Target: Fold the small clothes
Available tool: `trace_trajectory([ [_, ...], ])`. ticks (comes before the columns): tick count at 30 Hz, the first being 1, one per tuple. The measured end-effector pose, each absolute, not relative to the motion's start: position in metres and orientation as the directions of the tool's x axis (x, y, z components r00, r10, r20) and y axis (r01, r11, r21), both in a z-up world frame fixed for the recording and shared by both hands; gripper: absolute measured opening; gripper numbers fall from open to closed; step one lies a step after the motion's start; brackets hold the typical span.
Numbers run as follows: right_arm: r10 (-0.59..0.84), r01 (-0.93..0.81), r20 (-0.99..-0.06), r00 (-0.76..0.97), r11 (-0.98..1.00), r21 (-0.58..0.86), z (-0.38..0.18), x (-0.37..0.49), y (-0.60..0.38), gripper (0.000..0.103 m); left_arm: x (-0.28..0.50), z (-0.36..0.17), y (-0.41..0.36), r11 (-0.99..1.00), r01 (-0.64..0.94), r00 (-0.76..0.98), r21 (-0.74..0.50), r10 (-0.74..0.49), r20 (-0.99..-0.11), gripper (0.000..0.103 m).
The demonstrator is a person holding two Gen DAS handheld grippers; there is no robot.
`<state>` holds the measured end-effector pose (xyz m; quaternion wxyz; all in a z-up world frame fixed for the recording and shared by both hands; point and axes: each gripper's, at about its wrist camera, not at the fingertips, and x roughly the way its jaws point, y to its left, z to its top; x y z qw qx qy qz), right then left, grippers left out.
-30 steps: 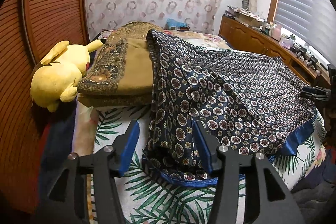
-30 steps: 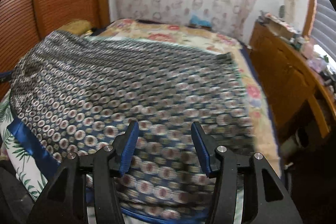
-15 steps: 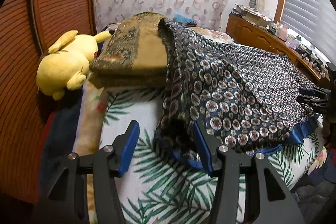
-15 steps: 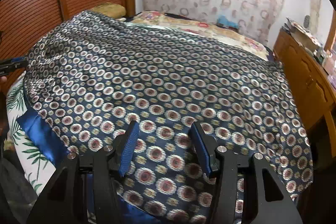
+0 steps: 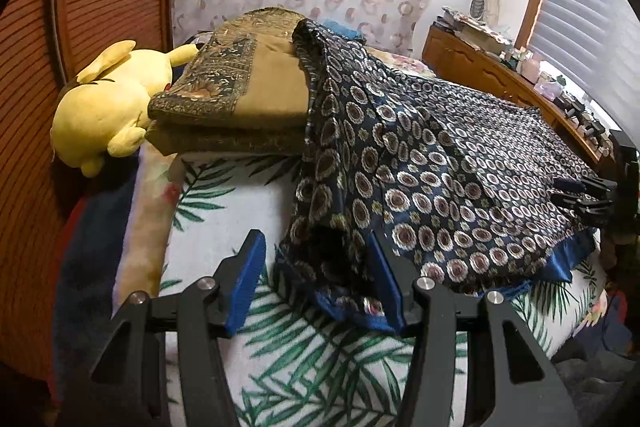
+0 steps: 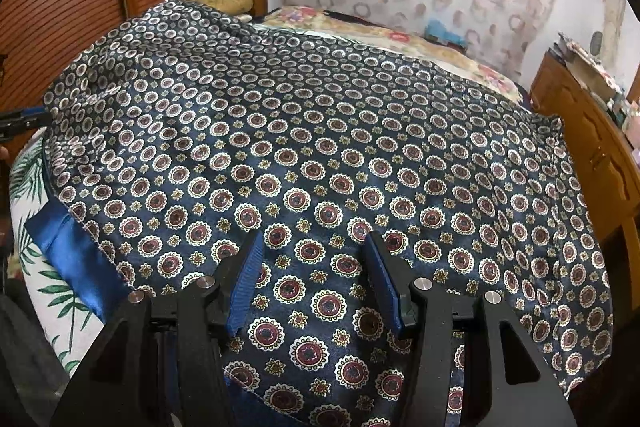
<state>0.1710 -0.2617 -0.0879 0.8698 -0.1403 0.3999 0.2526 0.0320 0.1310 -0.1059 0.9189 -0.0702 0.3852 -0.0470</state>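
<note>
a navy medallion-print scarf (image 6: 320,147) lies spread over the palm-leaf bedsheet (image 5: 224,219), its blue satin border (image 6: 76,251) at the near edge. the left gripper (image 5: 316,275) and right gripper (image 6: 312,267) hover spread apart, clamping nothing.

Left gripper (image 5: 316,279): matte black plastic frame, two angular arms that fork into open triangular cut-outs. Each arm carries two round silver screw heads on its top face. Fingers (image 5: 246,281) are flat blue pads with a fine ribbed inner face, set on the black arms above the screws.

Right gripper (image 6: 314,277): same build, black forked frame, four silver screw heads, blue ribbed fingers (image 6: 248,277). No cables, sleeves or skin can be made out near either frame.
</note>
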Motion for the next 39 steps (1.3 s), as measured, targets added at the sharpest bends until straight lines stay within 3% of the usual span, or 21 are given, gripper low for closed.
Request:
trace_trajectory([
  [17,0.346,-0.551,-0.771,0.534,0.835,-0.007,-0.088,0.175,-0.268,0.059,0.050,-0.117,0.138,0.968,0.033,0.680,-0.248,-0.204,-0.704,0.051],
  [20,0.346,-0.551,-0.772,0.534,0.835,-0.007,-0.088,0.175,-0.268,0.059,0.050,-0.118,0.137,0.963,0.041,0.684,-0.265,-0.220,-0.695,0.039],
  [22,0.346,-0.551,-0.772,0.534,0.835,-0.007,-0.088,0.175,-0.268,0.059,0.050,-0.118,0.137,0.957,0.057,0.679,-0.285,-0.246,-0.692,0.016],
  [24,0.346,-0.551,-0.772,0.534,0.835,-0.007,-0.088,0.175,-0.268,0.059,0.050,-0.117,0.134,0.946,0.087,0.672,-0.313,-0.287,-0.682,0.003],
  [39,0.346,-0.552,-0.773,0.532,0.834,-0.007,-0.088,0.175,-0.269,0.059,0.050,-0.029,0.080,0.923,0.268,0.777,-0.277,-0.377,-0.505,0.001],
])
